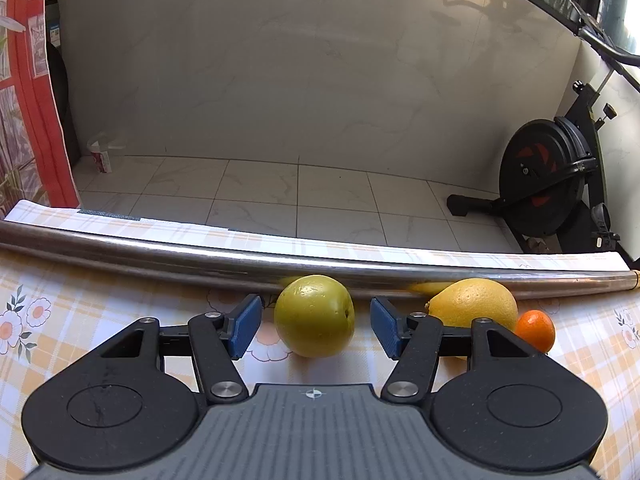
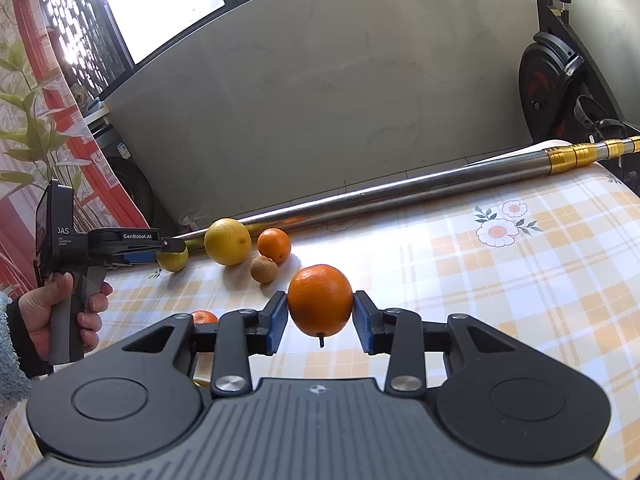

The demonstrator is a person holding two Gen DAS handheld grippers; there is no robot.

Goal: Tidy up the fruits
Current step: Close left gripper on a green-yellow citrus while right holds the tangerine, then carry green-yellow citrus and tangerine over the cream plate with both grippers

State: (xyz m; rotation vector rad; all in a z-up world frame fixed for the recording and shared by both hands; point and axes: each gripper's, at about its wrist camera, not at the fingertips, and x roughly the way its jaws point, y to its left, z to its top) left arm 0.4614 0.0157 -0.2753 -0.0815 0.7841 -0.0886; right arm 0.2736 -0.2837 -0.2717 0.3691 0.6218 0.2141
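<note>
Blue-padded fingers of our left gripper (image 1: pixel 316 326) stood wide apart on either side of a green apple (image 1: pixel 314 315), touching neither side. It lay on the checked table (image 1: pixel 80 300) against a steel pole (image 1: pixel 160 250). At its three o'clock sat a lemon (image 1: pixel 474 304), then a small mandarin (image 1: pixel 535 330). Our right gripper (image 2: pixel 320 322) held an orange (image 2: pixel 320 300) between its fingers, above the table. At its eleven o'clock a brown kiwi (image 2: pixel 264 269) lay near another mandarin.
</note>
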